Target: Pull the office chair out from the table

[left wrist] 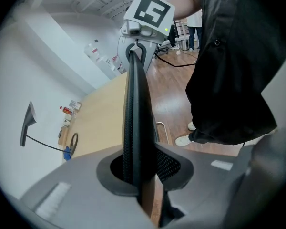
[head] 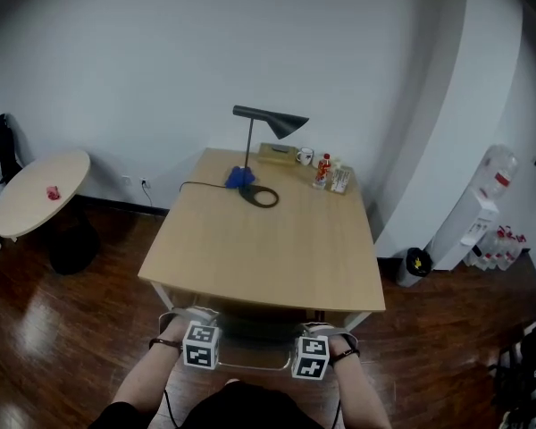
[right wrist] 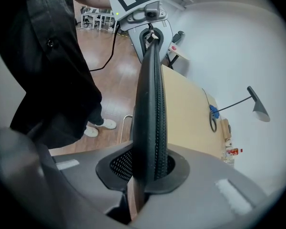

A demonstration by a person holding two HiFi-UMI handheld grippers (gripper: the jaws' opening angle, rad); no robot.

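Nothing here you can actually read, honestly. The left marker cube (head: 202,345) and right marker cube (head: 312,357) only carry black-and-white square patterns, no letters or numbers. The bottle (head: 322,170) at the table's (head: 268,257) far right end and the water jug (head: 495,175) on the right both have red labels, too small to make out.

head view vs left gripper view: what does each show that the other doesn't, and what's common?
Head view only: the round side table, the water dispenser and the bin.
Left gripper view only: a close look at the left gripper, its jaws clamped on the rim of the chair back, and the person's white shoes.
Both: the desk, the lamp and the right gripper.
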